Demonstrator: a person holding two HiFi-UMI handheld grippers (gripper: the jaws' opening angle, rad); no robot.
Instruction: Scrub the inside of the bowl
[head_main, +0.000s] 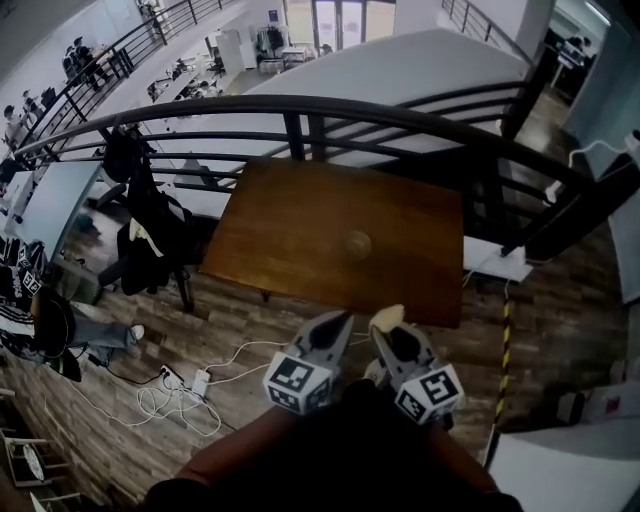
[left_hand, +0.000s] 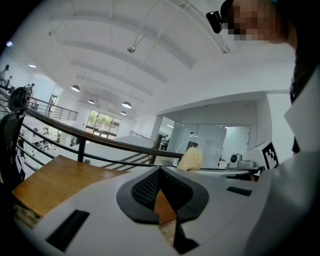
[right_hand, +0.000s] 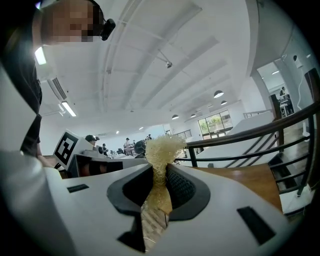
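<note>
You hold both grippers close in front of your body, side by side and near level, tipped slightly down, their marker cubes facing up. They point at the wooden table from just short of its near edge, over the plank floor. Your left gripper has its jaws together with nothing between them. Your right gripper is clamped on a pale, fibrous scrubber, whose tuft sticks out past the jaw tips. The two grippers sit just beside each other, the scrubber on the right. The bowl stands on the table, a little right of centre, well apart from both grippers, with bare wood showing on every side of it; it is too small here to tell what is inside. The table's far edge backs onto a curved black railing. Dark jackets hang from that railing at the table's left. Cables and a power strip lie on the floor near left, and a yellow-and-black striped tape runs along the floor at the right.
</note>
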